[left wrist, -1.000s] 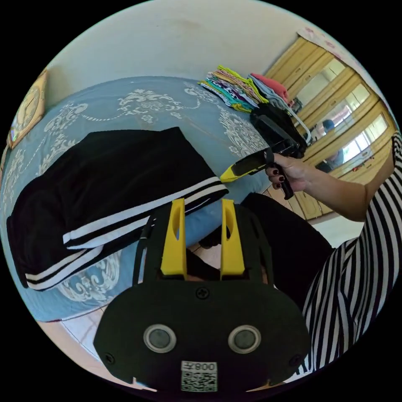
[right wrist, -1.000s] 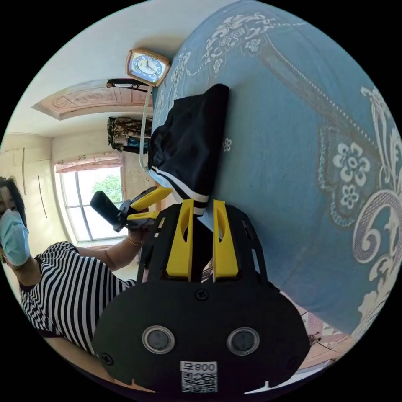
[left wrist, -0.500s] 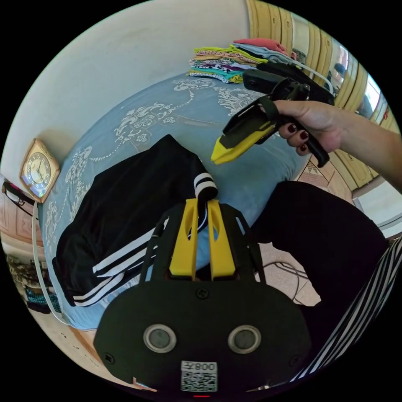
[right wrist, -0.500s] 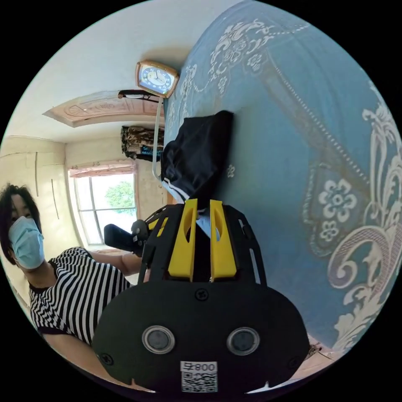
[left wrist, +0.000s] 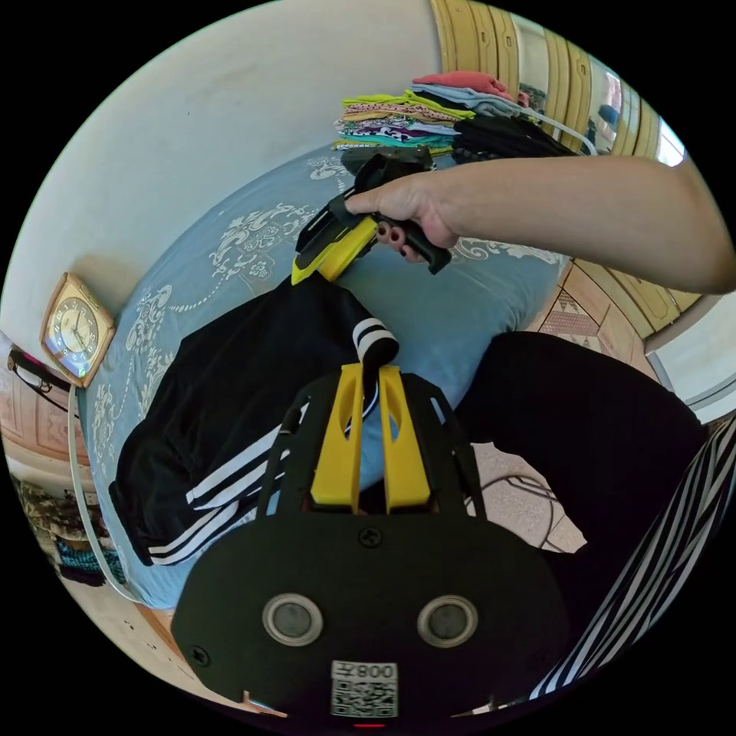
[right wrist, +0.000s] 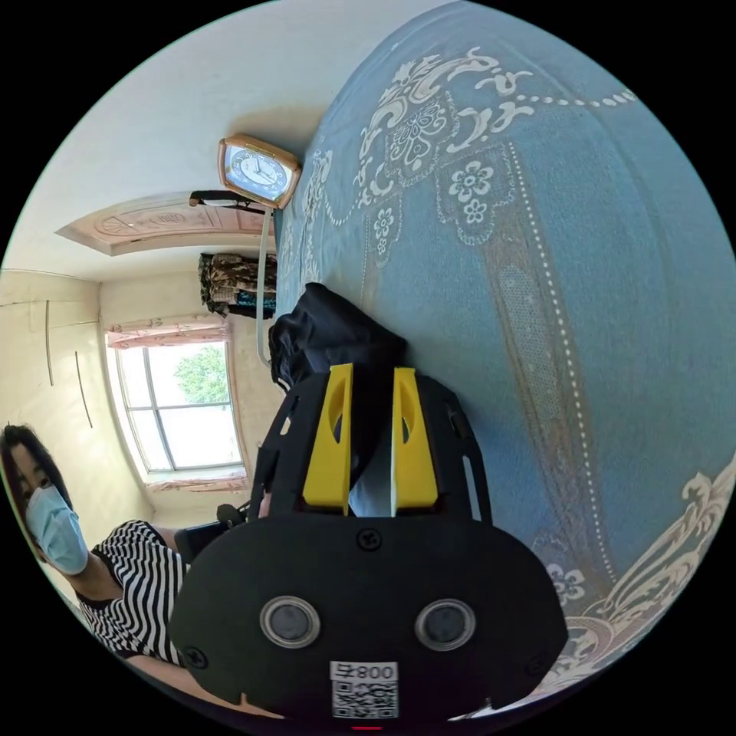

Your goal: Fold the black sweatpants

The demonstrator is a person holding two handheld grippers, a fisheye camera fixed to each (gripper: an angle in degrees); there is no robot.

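Left gripper (left wrist: 369, 376): jaws nearly closed, pinching the striped corner of the sweatpants (left wrist: 230, 399), which rises between the jaw tips as a small raised fold. The sweatpants lie folded on the bed (left wrist: 253, 230), black with white side stripes, along the bed's near edge, the striped hem end toward the floor side. Right gripper (left wrist: 326, 257), seen in the left gripper view: held in a hand (left wrist: 410, 211), its yellow tips at the far corner of the sweatpants, touching or just above the cloth; from this view I cannot tell how far the jaws stand apart. In the right gripper view, the right gripper (right wrist: 370, 383) has its jaws narrow with black cloth (right wrist: 337, 337) between them; whether both jaws press on it cannot be told. The blue, white-patterned bed cover (right wrist: 537, 268) runs beside that gripper. Beyond the sweatpants, a clock (left wrist: 73, 330) stands at the bed's end against the wall. At the far side of the bed, a stack of folded clothes (left wrist: 406, 119) sits beside a dark pile (left wrist: 502, 138). In the right gripper view, a person in a striped top (right wrist: 138, 583) is near a window (right wrist: 184, 406).
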